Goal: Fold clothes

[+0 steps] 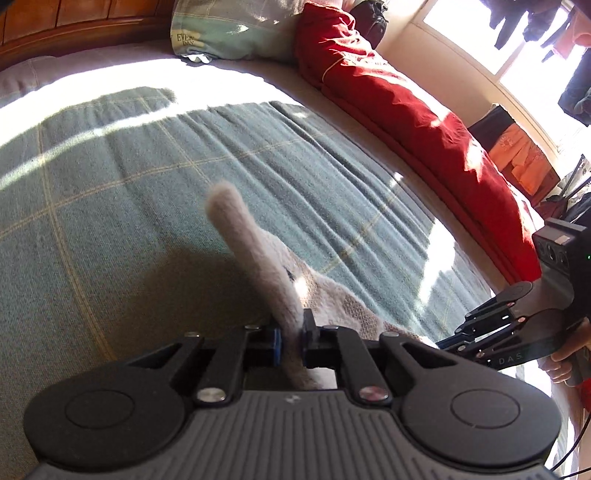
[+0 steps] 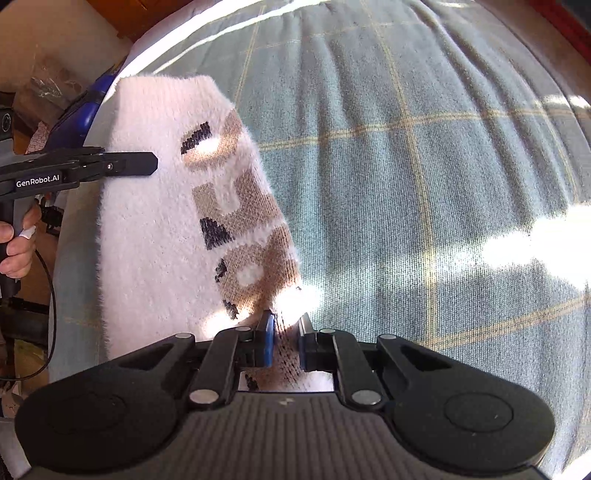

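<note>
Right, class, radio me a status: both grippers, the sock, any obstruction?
Left gripper shut on sock. Right gripper shut on its other end. Blanket ahead, nothing obstructing.

My left claw (image 1: pixel 291 338) is matt black plastic with ribbed grey housing, shiny metal rivets and blue rubbery pads, pinched on a fuzzy, fleecy sock (image 2: pixel 166 206). My right claw (image 2: pixel 287 339) looks the same, gripping the sock's coarser knitted tan band. The blanket (image 1: pixel 147 184) beneath is rough woven cloth. Far off, a red quilt (image 1: pixel 388 92) looks soft and crumpled, the headboard (image 1: pixel 74 22) glossy wood.
</note>
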